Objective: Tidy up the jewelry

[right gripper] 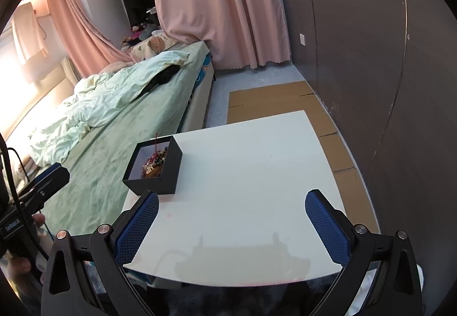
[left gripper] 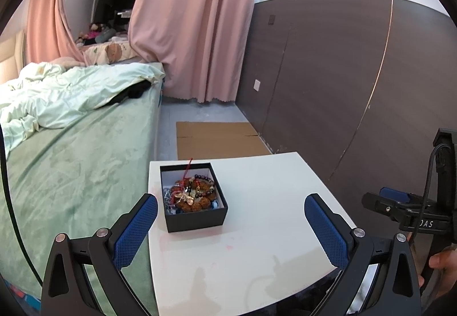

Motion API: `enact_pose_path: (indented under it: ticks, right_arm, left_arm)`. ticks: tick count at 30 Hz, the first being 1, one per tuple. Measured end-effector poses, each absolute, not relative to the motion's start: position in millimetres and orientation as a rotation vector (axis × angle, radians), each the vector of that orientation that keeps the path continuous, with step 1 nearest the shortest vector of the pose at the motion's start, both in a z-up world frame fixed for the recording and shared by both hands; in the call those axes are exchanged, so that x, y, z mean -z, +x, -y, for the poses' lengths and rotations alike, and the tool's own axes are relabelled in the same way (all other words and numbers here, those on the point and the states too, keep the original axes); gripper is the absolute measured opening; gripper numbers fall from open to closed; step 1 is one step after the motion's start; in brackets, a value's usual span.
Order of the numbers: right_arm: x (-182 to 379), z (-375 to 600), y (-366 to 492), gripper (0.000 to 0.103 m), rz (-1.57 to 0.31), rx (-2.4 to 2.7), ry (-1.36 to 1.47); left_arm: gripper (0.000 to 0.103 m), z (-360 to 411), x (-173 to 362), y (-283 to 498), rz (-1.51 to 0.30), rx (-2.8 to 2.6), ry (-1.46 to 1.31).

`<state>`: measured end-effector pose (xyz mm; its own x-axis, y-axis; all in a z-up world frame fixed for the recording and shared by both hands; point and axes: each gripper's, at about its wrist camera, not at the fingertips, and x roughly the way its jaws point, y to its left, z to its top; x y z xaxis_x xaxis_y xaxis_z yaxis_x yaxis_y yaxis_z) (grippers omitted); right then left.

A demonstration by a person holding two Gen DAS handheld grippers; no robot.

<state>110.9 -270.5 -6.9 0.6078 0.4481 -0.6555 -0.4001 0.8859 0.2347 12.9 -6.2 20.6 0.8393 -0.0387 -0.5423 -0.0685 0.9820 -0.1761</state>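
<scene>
A small black open box (left gripper: 197, 217) (right gripper: 171, 170) stands near the left edge of the white table (left gripper: 271, 201) (right gripper: 251, 167). Inside it lies a heap of jewelry (left gripper: 192, 191) (right gripper: 154, 164): brown bead bracelets, dark beads, a red cord and a gold piece. My left gripper (left gripper: 230, 209) is open, above the table's near side, with the box just ahead between its blue fingers. My right gripper (right gripper: 232, 206) is open too, over bare table right of the box. Neither holds anything. In the left wrist view the right gripper (left gripper: 382, 201) shows at the far right edge.
A bed with a green sheet (left gripper: 71, 167) (right gripper: 120, 127) touches the table's left side. Flattened cardboard (left gripper: 217, 139) (right gripper: 285, 102) lies on the floor beyond the table. A dark panelled wall (left gripper: 328, 82) runs along the right. Pink curtains (left gripper: 194, 30) hang at the back.
</scene>
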Motion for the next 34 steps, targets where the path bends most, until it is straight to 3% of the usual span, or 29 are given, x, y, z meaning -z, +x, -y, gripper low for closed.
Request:
enact_pose_path:
  ticks: [34]
  right_arm:
    - [15.7,258.3,104.6,0.103,-0.799,-0.507,0.032]
  left_arm:
    - [0.102,9.8,-7.0,19.9,-0.605,-0.097,-0.133]
